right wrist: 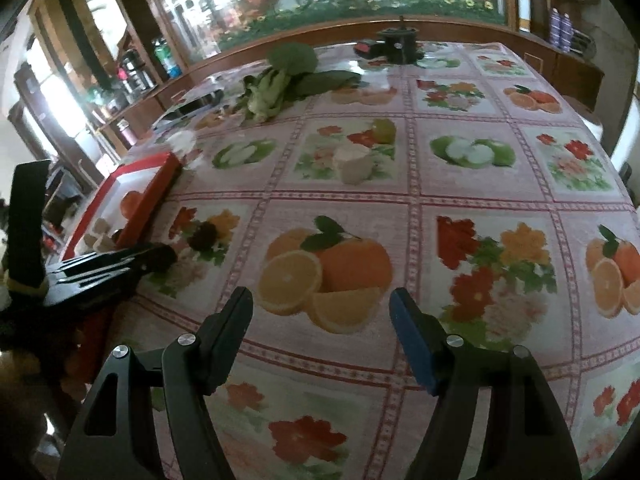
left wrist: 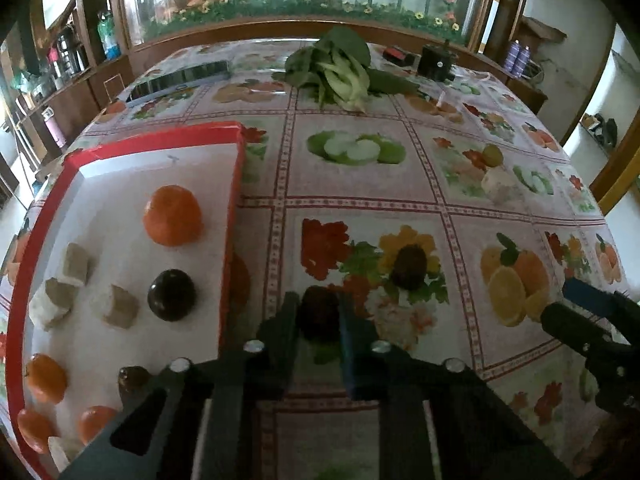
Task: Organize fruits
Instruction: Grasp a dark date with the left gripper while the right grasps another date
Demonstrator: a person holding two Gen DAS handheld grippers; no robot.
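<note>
My left gripper (left wrist: pixel 320 304) is shut on a small dark round fruit (left wrist: pixel 320 320), just above the flowered tablecloth and right of the tray. A second dark fruit (left wrist: pixel 408 266) lies on the cloth a little beyond it, also seen in the right wrist view (right wrist: pixel 204 236). The red-rimmed white tray (left wrist: pixel 234 208) holds an orange tangerine (left wrist: pixel 172 216), a dark fruit (left wrist: pixel 171 295), several beige chunks and more small oranges. My right gripper (right wrist: pixel 320 300) stands open over a printed orange with nothing between its fingers. It also shows at the right edge of the left wrist view (left wrist: pixel 568 304).
Leafy greens (left wrist: pixel 340 72) lie at the far middle of the table, with a black box (left wrist: pixel 436 62) to their right and a shiny metal tray (left wrist: pixel 180 76) to their left. Wooden shelves with bottles line the left wall. The left gripper (right wrist: pixel 160 258) reaches in from the left.
</note>
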